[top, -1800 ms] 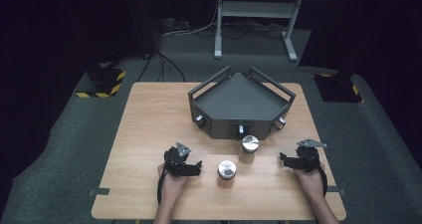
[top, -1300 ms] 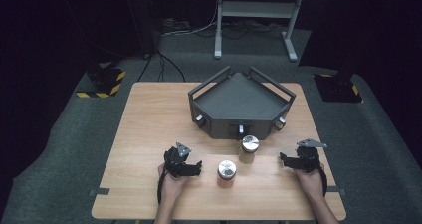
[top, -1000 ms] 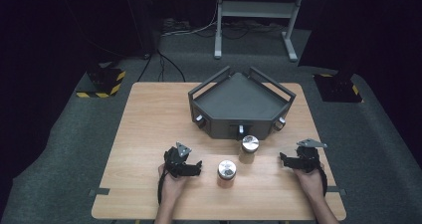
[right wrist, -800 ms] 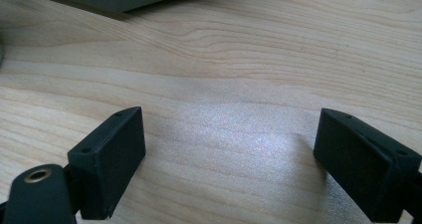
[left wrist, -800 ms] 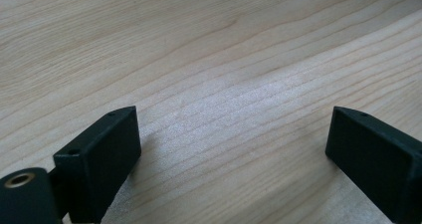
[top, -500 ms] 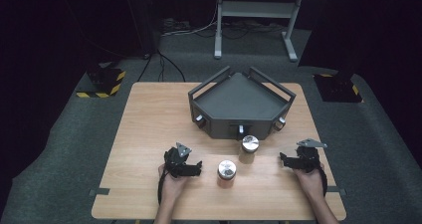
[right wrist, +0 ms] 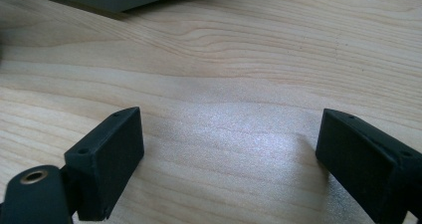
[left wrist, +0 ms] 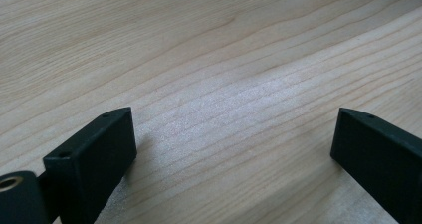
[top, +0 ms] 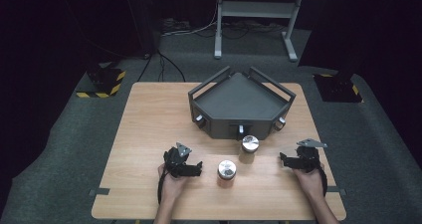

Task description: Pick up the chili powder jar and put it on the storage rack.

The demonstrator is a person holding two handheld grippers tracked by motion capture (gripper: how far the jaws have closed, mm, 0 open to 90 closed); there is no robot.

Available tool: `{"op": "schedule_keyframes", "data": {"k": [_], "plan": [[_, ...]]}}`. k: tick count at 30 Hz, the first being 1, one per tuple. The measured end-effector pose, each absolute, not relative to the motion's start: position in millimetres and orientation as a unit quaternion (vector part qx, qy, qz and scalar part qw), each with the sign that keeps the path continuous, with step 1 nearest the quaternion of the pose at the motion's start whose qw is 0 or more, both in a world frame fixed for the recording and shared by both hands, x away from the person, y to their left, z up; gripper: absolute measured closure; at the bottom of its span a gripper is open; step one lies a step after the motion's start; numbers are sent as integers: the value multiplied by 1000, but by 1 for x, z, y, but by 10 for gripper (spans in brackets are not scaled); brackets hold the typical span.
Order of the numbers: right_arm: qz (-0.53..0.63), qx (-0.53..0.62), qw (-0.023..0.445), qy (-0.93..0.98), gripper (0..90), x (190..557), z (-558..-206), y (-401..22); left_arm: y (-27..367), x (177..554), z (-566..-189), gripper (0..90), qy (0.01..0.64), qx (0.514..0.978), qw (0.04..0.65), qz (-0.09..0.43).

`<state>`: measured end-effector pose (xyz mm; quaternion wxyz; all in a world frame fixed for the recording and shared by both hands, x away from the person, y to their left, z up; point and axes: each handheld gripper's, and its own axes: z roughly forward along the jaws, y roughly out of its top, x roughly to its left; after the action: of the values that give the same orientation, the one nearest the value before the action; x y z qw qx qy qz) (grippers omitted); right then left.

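Plainly, the two small metal-capped jars are the work at hand: the near jar (top: pixel 227 171) stands on the wooden table (top: pixel 149 134) between the hands, the far jar (top: pixel 249 148) just in front of the grey tray (top: pixel 239 104). Each looks rigid, compact and fairly light, with a smooth rounded side that could slip, so I judge the best hold is across the body below the cap. The left gripper (top: pixel 191 169) rests just left of the near jar, apart from it; the right gripper (top: pixel 287 160) sits well right of both. Both have just been opening, jaws spread over bare wood, nothing between them
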<state>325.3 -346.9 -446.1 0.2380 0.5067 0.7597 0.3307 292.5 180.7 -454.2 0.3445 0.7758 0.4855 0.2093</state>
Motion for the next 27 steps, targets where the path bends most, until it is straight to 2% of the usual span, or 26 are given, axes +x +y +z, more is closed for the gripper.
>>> {"op": "schedule_keyframes", "data": {"k": [10,27], "plan": [[328,509,238,759,94,326,-446,-346,187,284,-454,25,471,781,353,208],[328,509,238,759,92,326,-446,-346,192,259,-451,24,419,797,399,174]]}}
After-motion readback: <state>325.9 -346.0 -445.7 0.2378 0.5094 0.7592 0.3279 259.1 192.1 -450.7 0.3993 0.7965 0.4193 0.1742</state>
